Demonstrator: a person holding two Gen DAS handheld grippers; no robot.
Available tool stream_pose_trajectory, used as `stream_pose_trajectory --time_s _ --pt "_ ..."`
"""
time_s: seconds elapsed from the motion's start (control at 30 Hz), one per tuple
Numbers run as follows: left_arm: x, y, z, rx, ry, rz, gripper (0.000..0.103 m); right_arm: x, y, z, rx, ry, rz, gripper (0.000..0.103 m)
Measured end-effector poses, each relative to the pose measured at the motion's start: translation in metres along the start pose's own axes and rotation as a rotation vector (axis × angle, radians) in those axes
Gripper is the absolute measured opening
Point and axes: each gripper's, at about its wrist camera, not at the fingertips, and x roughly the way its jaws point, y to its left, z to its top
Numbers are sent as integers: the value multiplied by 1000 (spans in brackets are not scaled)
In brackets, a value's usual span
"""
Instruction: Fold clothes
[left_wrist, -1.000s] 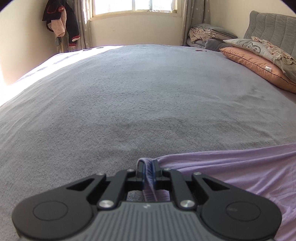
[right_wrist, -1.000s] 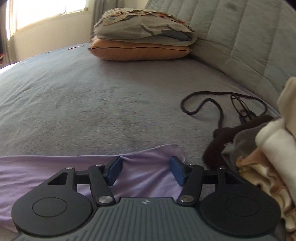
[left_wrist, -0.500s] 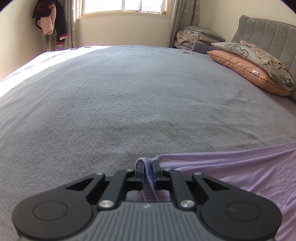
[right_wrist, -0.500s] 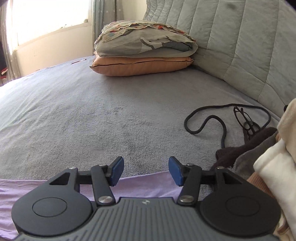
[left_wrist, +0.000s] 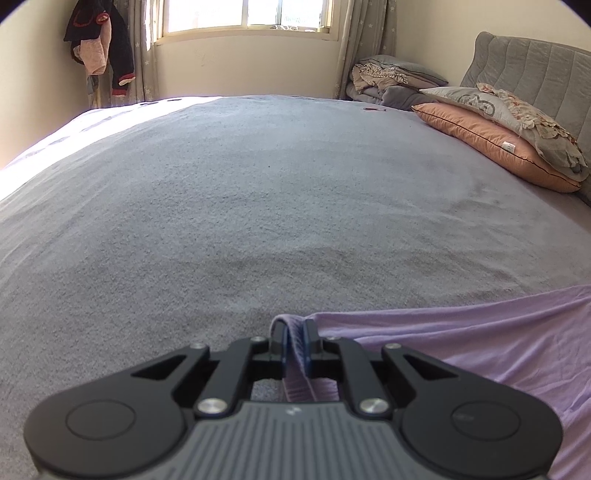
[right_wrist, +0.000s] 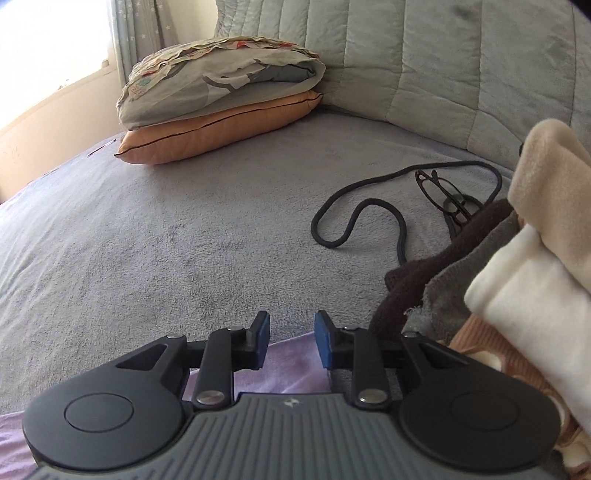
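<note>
Left tongs (left_wrist: 294, 345) pinch the purple garment (left_wrist: 461, 347); right tongs (right_wrist: 291, 339) are closing, pads apart above it.

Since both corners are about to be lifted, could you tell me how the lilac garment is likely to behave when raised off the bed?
The lilac garment will probably hang limp: it drapes over the left tongs in a soft fold. It looks thin, so likely light. The closing right tongs may catch only its edge.

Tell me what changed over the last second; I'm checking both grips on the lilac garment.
The right gripper has drawn its jaws narrower and they are closing, with only the lilac garment's edge below them, not pinched. The left gripper stayed shut on its corner of the garment.
</note>
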Motion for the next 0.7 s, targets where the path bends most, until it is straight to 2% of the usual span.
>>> stream_pose_trajectory --time_s 0.13,0.2,0.27,0.33,0.5,0.7 --pt "4 -2 -3 10 3 8 9 9 2 -6 -51 37 -8 41" --pt "6 -2 -4 12 1 11 9 11 4 -10 -90 31 -16 41" --pt "5 -2 -4 9 0 13 8 11 3 -11 -100 21 -22 38" --pt "4 -3 -4 5 -1 17 8 10 4 -12 -127 0 -45 3" --pt "0 -1 -2 -12 -16 9 7 3 4 -9 -133 -55 -60 2" --pt "-19 2 6 -53 -65 -22 6 -38 5 6 -71 -225 -28 2"
